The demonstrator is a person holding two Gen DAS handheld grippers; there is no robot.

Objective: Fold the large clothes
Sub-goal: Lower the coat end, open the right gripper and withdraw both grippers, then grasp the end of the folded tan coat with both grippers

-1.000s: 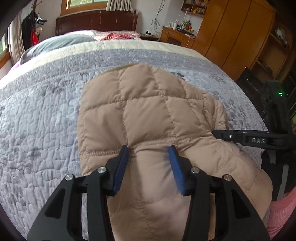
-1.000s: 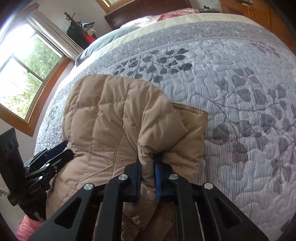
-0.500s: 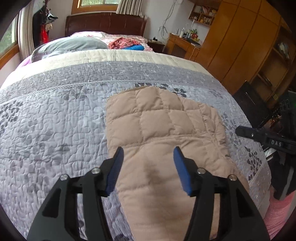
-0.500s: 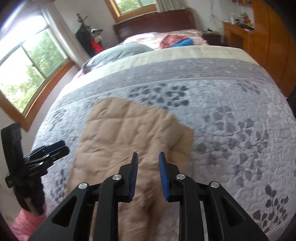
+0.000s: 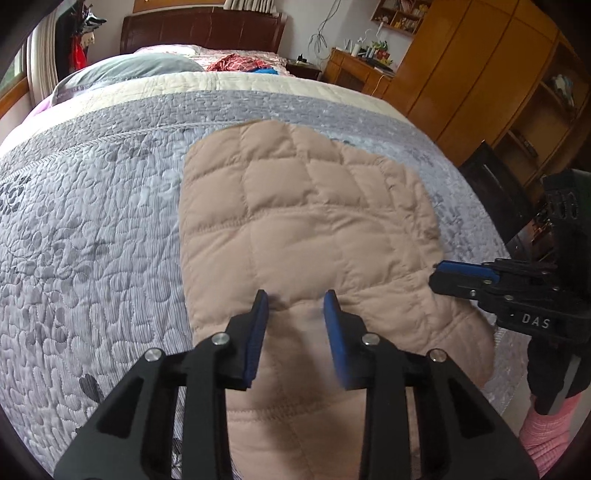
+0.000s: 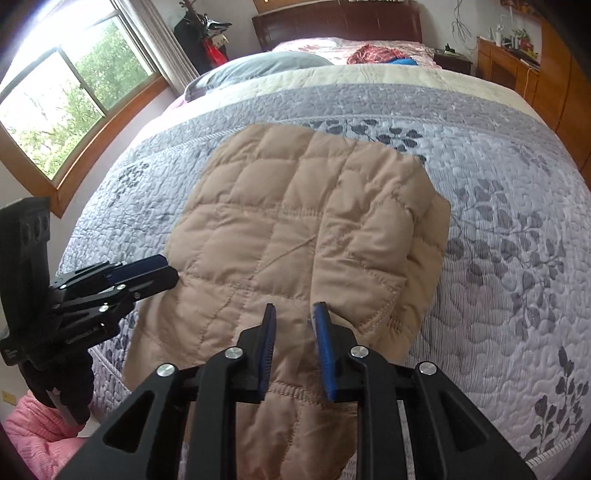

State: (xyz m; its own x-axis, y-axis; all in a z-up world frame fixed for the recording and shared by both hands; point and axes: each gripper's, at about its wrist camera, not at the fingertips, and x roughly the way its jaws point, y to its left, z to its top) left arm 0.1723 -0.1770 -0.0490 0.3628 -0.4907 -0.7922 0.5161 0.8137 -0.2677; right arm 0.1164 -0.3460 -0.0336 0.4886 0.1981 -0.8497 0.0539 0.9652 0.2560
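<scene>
We see a puffy tan quilted jacket lying folded on the grey stitched bedspread. Our left gripper and right gripper hover over its near edge, jaws parted and empty.

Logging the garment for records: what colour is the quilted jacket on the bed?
Tan beige, the quilted jacket shows best in the right wrist view.

I am working in a home bedroom: a wide bed under a grey leaf-patterned quilt, a dark wooden headboard, a grey pillow and loose clothes near it. Tall honey-coloured wardrobes and a cluttered dresser line one wall; a wood-framed window opposite shows green trees.
</scene>
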